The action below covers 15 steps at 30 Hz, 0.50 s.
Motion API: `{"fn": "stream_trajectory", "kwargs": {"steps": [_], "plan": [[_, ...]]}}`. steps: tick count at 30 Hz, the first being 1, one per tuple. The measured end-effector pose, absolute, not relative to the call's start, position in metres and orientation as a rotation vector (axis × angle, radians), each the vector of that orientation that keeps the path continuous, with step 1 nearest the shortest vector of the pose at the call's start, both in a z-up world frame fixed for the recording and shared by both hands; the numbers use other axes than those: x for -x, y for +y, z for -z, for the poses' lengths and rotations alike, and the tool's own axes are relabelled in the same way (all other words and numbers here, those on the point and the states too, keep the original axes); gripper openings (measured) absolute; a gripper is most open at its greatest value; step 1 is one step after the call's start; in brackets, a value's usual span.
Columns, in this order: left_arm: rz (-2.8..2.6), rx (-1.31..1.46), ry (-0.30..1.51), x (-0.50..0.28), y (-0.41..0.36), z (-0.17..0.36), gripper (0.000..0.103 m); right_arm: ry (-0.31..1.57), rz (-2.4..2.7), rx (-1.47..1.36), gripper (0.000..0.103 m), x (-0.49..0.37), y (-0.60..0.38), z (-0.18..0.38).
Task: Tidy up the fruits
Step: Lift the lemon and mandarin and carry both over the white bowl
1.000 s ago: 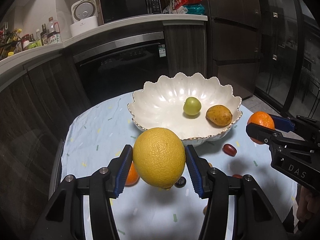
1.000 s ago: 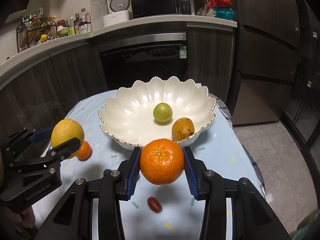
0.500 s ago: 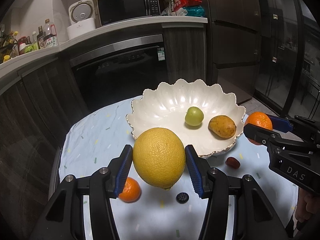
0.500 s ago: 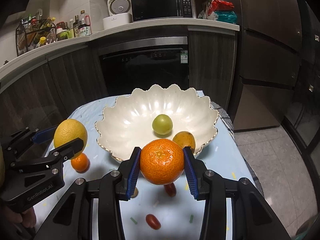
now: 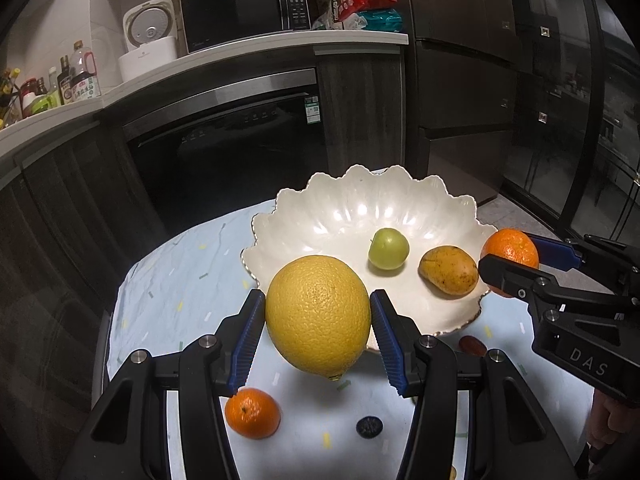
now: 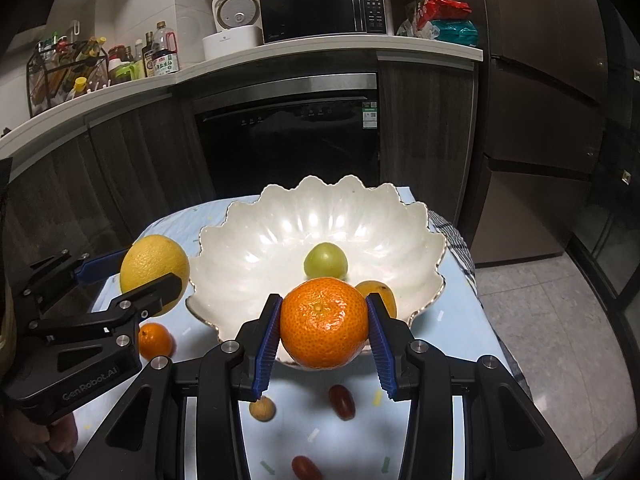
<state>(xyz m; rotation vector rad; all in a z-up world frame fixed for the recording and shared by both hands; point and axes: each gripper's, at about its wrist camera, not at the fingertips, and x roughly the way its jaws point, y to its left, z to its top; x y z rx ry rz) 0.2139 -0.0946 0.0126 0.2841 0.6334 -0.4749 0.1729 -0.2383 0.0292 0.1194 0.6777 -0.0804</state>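
A white scalloped bowl [image 5: 344, 216] [image 6: 248, 264] stands on the small clothed table and holds a green fruit [image 5: 388, 249] [image 6: 325, 260] and a brownish-yellow mango [image 5: 448, 270] [image 6: 380, 292]. My left gripper [image 5: 318, 320] is shut on a large yellow citrus [image 5: 318, 314] [image 6: 154, 266], held above the table at the bowl's near-left rim. At the bowl's near-right rim my right gripper [image 6: 323, 326] is shut on an orange tangerine [image 6: 323, 322] [image 5: 510, 246]. A second small tangerine [image 5: 252, 412] [image 6: 155, 340] lies on the cloth below the left gripper.
Loose on the cloth lie dark red small fruits [image 6: 342, 400] [image 6: 306, 468] [image 5: 472, 345], a tan round fruit [image 6: 262, 409] and a dark berry [image 5: 369, 426]. Behind the table are a black oven [image 5: 224, 152], dark cabinets and a counter with a microwave [image 5: 244, 14]. A hand [image 6: 44, 436] grips the left tool.
Both grippers, each still holding its fruit, have drawn back from the bowl a little. The bowl sits higher in both views and more loose fruit shows on the cloth below.
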Motion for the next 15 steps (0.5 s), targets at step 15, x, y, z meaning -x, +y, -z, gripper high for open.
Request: {"fn": "stream_trajectory", "kwargs": {"steps": [15], "plan": [[0.515,-0.295,0.662,-0.241,-0.105,-0.002,0.053,0.700,0.069,-0.119,0.043,-0.194,-0.237,-0.021]]}}
